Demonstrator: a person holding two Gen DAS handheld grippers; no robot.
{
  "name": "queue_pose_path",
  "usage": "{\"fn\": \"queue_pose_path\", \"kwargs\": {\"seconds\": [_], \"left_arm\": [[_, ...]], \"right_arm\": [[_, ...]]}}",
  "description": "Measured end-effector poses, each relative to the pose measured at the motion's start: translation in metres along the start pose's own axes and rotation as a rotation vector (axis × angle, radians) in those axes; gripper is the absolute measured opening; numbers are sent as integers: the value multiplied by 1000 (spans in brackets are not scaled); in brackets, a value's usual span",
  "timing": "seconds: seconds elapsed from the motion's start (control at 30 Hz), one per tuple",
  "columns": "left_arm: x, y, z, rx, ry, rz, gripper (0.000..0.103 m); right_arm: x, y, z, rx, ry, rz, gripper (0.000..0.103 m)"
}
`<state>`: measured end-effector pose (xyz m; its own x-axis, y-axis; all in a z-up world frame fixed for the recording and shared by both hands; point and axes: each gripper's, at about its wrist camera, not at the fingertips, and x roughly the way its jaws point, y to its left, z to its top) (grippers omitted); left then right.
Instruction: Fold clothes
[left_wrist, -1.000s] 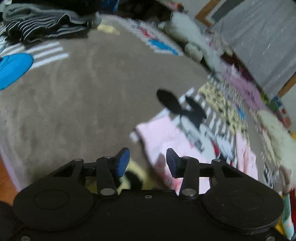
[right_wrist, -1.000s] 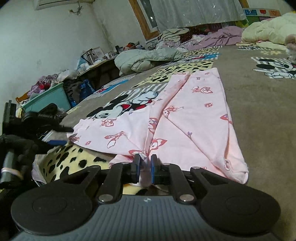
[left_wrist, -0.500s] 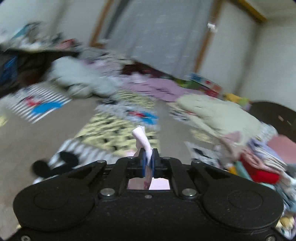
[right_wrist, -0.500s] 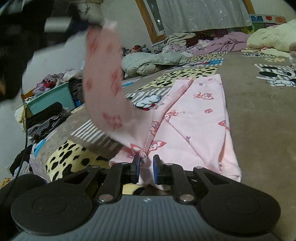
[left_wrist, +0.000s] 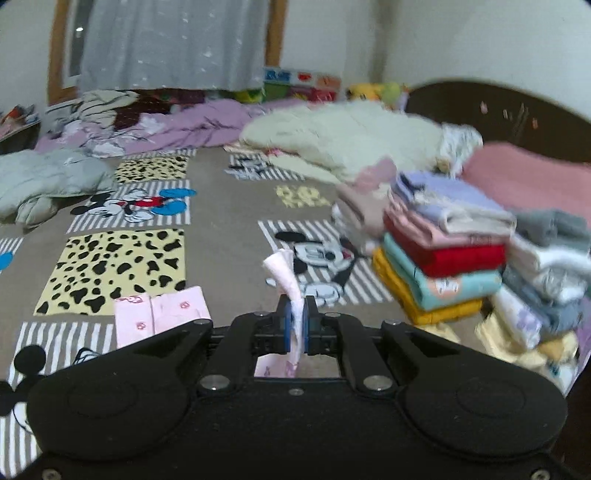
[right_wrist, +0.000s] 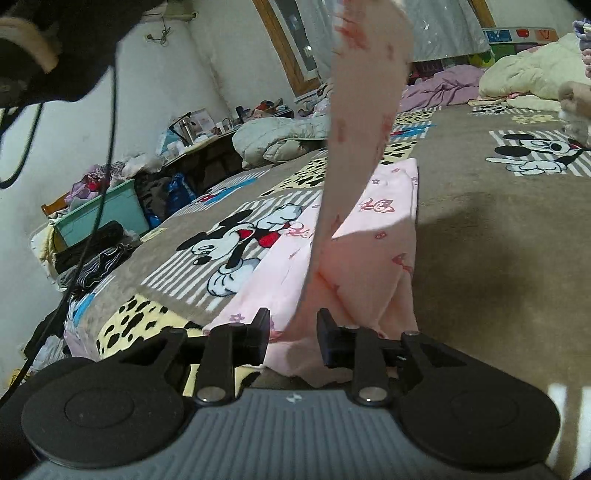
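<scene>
Left gripper was clamped on a fold of the pink garment, a twist of the cloth standing up past its blue pads. Just beyond it and to its left, one flat end of that garment lay on the patterned blanket. Off to its right stood two stacks of folded clothes: a nearer stack of perhaps six pieces, though blur made the count unsure, and a second stack farther right. Right gripper stood with its jaws apart, gripping nothing, with the pink garment lying directly between and ahead of its fingers. One strip of the garment rose steeply from there toward the upper part of the view. One teal bin sat far to its left.
</scene>
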<state>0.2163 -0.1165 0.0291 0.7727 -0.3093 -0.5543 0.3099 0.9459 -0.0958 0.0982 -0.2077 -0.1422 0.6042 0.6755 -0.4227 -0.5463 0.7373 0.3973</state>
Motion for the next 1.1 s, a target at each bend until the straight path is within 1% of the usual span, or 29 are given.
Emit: {"fn": "queue_pose_path", "kwargs": {"seconds": [0.13, 0.23, 0.33, 0.47, 0.53, 0.63, 0.73, 0.83, 0.93, 1.03, 1.1], "left_arm": [[24, -7, -9, 42, 89, -2, 3], [37, -6, -17, 40, 138, -9, 3], [43, -7, -17, 45, 149, -10, 3], [40, -2, -13, 45, 132, -19, 3], [35, 6, -11, 55, 119, -9, 3], [31, 26, -6, 55, 108, 21, 3], [28, 57, 0, 18, 99, 35, 3], [27, 83, 2, 16, 90, 46, 3], [31, 102, 3, 23, 95, 55, 3], [38, 121, 0, 17, 96, 48, 3], [45, 133, -4, 21, 103, 57, 3]], "right_arm": [[-4, -1, 1, -5, 5, 9, 30], [-8, 3, 2, -49, 5, -23, 30], [-13, 12, 1, -124, -15, -26, 30], [-8, 32, -6, -235, -20, 25, 30], [-5, 43, -8, -299, -21, 38, 30], [0, 55, -10, -355, -19, 46, 30], [6, 63, -10, -393, -21, 42, 32], [10, 71, -11, -425, -32, 42, 33], [15, 77, -12, -446, -29, 46, 36], [21, 81, -13, -458, -24, 43, 36], [24, 83, -14, -472, -19, 44, 37]]}}
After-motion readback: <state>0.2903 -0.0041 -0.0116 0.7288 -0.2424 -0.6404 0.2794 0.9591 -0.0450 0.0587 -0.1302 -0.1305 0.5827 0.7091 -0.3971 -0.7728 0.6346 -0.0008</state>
